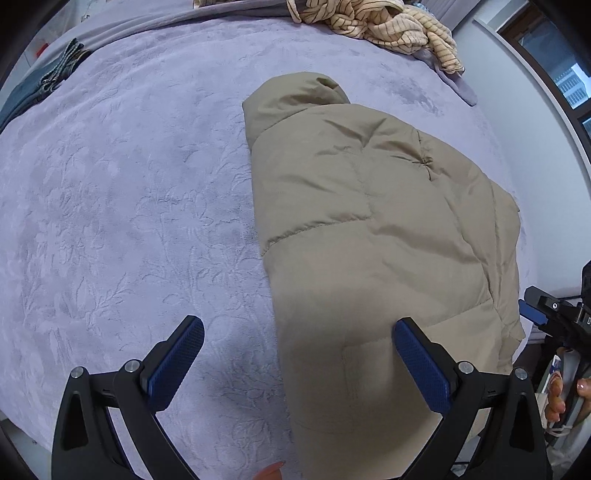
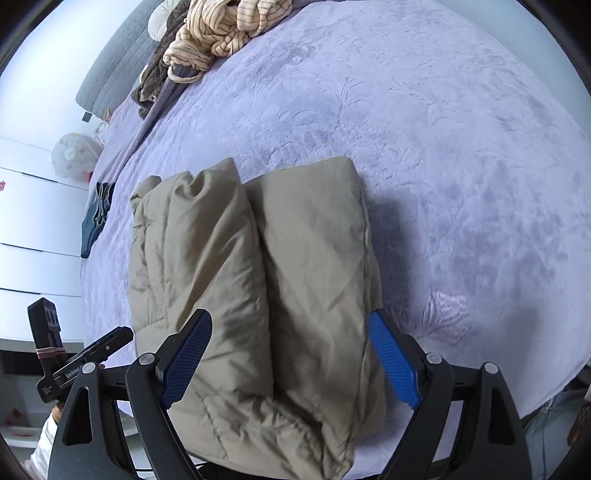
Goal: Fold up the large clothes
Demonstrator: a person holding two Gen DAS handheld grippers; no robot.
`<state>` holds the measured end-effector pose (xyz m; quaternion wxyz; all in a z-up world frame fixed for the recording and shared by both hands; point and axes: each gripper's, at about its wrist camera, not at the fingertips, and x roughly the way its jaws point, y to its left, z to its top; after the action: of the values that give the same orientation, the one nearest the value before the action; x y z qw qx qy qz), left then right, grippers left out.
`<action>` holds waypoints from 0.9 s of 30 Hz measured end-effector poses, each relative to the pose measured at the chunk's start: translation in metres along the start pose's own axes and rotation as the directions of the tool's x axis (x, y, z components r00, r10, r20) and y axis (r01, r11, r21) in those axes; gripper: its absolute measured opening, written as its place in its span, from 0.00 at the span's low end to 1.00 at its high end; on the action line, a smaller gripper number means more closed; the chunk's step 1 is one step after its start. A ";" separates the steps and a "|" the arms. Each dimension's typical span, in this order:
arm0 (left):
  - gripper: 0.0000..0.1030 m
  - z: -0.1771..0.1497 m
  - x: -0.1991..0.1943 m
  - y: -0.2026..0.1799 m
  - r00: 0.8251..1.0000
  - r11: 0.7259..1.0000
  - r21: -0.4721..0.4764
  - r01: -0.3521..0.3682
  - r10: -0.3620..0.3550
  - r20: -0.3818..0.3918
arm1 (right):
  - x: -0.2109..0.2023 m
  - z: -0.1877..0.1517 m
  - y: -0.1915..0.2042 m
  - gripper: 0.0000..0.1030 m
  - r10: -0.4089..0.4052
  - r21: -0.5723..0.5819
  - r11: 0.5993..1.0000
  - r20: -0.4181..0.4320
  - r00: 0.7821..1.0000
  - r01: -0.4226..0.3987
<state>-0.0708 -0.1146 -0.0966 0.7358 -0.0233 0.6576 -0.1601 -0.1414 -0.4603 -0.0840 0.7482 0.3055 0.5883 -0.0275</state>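
A beige puffer jacket (image 1: 369, 229) lies folded into a long bundle on the lavender bedspread (image 1: 129, 184), hood end far from me. My left gripper (image 1: 301, 354) hangs open over the jacket's near left edge, one finger above the bedspread and one above the fabric, gripping nothing. In the right wrist view the jacket (image 2: 258, 258) shows two puffy folded halves side by side. My right gripper (image 2: 291, 354) stands wide open astride its near end, with the fabric between the fingers. One blue finger (image 1: 528, 314) of the right gripper shows at the left wrist view's right edge.
A heap of yellow striped clothing (image 1: 388, 29) (image 2: 221, 33) lies at the far end of the bed. Dark jeans (image 1: 48, 81) (image 2: 98, 214) sit at the bed's edge. White drawers (image 2: 29, 221) stand beside the bed, and a window (image 1: 569, 81) is on the other side.
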 end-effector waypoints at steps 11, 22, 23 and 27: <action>1.00 0.011 0.025 -0.001 0.992 0.990 -0.073 0.122 -0.124 -0.021 | 0.053 0.027 -0.062 1.00 0.207 0.143 0.971 -0.107 0.973 -0.191; 1.00 0.019 0.049 -0.007 0.975 0.975 -0.097 0.201 -0.209 -0.073 | 0.079 0.036 -0.052 1.00 0.585 0.206 0.805 -0.120 0.802 -0.556; 1.00 0.021 0.052 -0.006 0.973 0.974 -0.091 0.210 -0.217 -0.081 | 0.076 0.038 -0.045 1.00 0.566 0.167 0.822 -0.147 0.811 -0.544; 1.00 0.039 0.054 0.000 0.965 0.967 -0.065 0.244 -0.249 -0.079 | 0.069 0.044 -0.012 1.00 0.478 0.007 0.869 -0.267 0.837 -0.494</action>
<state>-0.0284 -0.1353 -0.1429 0.6799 -0.1181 0.6851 -0.2334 -0.0868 -0.4694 -0.1460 0.6560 0.4224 0.5849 0.2216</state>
